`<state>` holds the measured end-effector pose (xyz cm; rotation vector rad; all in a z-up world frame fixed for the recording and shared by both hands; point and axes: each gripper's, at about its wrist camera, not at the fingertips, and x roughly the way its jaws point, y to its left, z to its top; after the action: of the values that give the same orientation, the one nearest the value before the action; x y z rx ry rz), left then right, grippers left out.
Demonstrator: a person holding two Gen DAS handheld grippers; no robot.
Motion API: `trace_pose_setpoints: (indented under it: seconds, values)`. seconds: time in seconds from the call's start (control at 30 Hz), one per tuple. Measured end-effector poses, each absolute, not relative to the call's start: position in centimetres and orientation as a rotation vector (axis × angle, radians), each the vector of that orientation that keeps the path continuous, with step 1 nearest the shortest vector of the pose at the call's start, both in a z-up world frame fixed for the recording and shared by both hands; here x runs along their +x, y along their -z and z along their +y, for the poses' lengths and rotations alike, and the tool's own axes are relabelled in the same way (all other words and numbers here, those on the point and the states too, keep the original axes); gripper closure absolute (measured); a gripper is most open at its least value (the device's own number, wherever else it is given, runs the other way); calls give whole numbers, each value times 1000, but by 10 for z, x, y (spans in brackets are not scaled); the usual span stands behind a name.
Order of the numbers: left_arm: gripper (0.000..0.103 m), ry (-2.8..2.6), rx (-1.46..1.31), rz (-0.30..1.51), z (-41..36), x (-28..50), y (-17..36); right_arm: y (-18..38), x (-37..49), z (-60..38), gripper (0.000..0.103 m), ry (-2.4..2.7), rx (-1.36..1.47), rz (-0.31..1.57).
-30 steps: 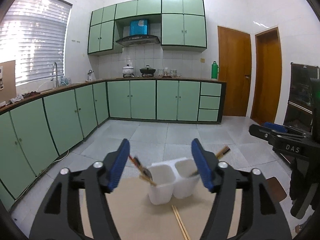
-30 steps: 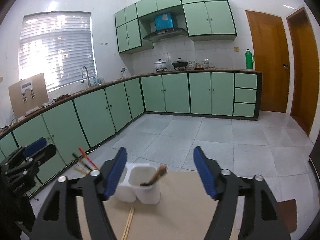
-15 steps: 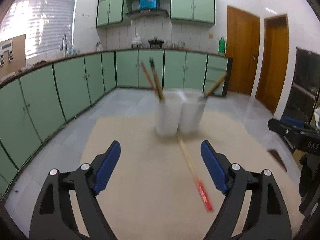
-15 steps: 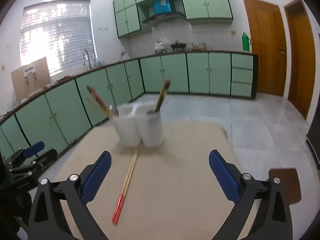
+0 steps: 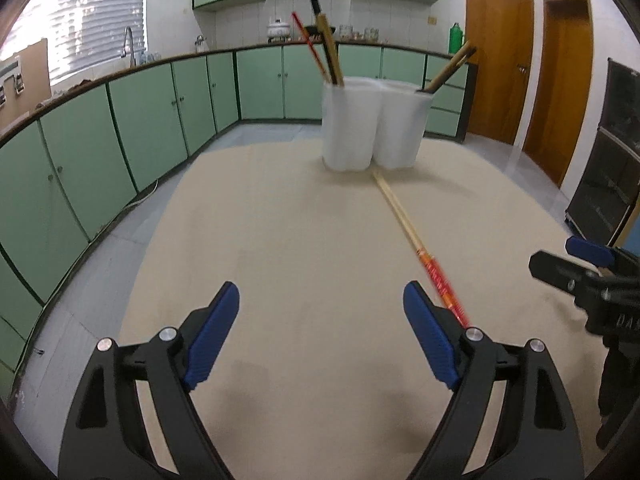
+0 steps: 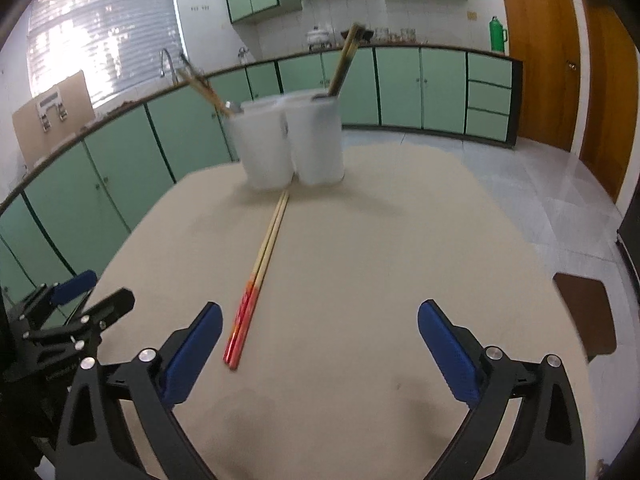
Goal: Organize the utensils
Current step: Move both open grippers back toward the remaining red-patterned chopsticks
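Observation:
A pair of wooden chopsticks with red ends (image 5: 404, 220) (image 6: 266, 252) lies flat on the beige table (image 5: 280, 240), tips touching a white two-compartment holder (image 5: 374, 124) (image 6: 292, 140). Its left cup holds red and dark chopsticks (image 5: 326, 52); the right cup holds a brown-handled utensil (image 5: 448, 68). My left gripper (image 5: 320, 300) hangs over the near table, jaws opening, nothing between them; the red ends run just past its right finger. My right gripper (image 6: 320, 312) has its jaws wide and closing slightly on nothing, with the red ends near its left finger.
Each gripper shows at the edge of the other's view: the right one (image 5: 580, 268), the left one (image 6: 76, 304). A brown stool seat (image 6: 584, 312) stands by the table's right side. Green cabinets (image 5: 120, 128) line the room and a black rack (image 5: 612, 152) stands at the right.
Both grippers have sunk towards the table and tipped downward, and their jaws stand wider. The lying chopsticks now reach close to the fingers. Nothing was picked up.

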<state>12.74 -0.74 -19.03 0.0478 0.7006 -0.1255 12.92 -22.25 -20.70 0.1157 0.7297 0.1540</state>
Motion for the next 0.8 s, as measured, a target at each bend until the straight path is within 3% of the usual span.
trace_pose_setpoints:
  seconds: [0.53,0.8]
  values:
    - [18,73,33,774,8,130,205,234,128,-184,34,-205,58,853]
    - [18,79,30,778,7,131,206,237,133,-176,37,-195,13,882]
